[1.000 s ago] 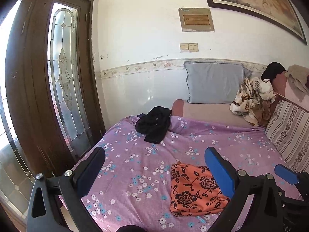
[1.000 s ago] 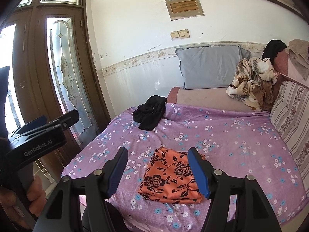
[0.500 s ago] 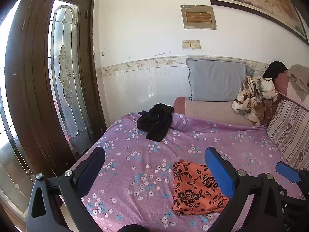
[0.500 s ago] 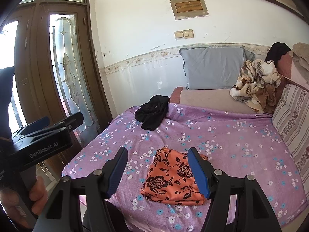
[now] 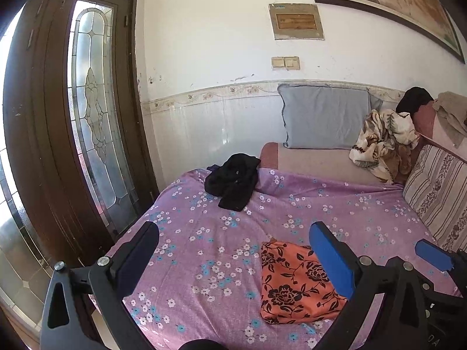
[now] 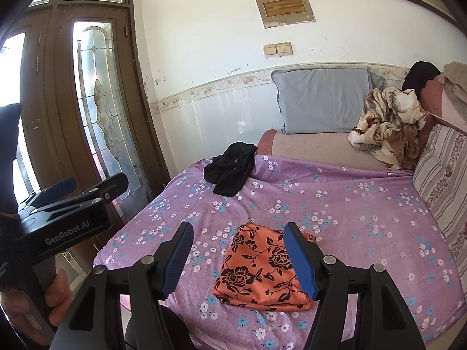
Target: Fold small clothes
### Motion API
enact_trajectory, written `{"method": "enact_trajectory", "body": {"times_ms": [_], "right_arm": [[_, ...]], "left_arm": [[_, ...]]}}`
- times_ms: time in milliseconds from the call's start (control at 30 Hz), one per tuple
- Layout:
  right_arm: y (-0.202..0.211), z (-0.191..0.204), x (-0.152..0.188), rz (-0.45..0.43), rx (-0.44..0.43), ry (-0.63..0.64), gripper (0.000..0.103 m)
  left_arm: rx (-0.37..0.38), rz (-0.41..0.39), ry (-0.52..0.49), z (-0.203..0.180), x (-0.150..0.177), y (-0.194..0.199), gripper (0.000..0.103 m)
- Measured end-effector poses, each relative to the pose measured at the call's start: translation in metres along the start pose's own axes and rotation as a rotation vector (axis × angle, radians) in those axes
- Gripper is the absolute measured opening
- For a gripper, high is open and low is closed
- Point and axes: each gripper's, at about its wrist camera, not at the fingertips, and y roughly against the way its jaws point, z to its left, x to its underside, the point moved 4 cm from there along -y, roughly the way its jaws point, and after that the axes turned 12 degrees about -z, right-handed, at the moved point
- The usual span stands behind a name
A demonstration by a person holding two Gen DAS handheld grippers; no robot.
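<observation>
The framed painting is cut off by the top edge.

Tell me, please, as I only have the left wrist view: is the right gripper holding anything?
Observer: No. The right gripper stands open with nothing between its pads; the folded orange floral cloth lies on the purple sheet ahead of it.
Operator: Thank you. Can you see what holds the left gripper?
Observer: Yes. A hand wraps around the handle of the left gripper, at the lower left of the right wrist view.
</observation>
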Motion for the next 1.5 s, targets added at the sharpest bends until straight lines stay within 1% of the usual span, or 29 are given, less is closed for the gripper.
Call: {"method": "enact_trajectory", "body": {"times_ms": [300,1000,1500], "right_arm": [[-0.003,-0.008,0.004,0.007,0.021,-0.014,0.068],[-0.01,-0.013,0.006,0.011,0.033,-0.037,0.068],[-0.026,-0.021,0.011,0.032,0.056,-0.039,0.068]], "left_arm": [[0.006,0.012,-0.01,-0.005,0.003,-0.005,0.102],[0.008,0.048,-0.014,-0.011,0.013,-0.019,0.102],[0.017,0.083,-0.012,-0.015,0.024,-0.037,0.102]]}}
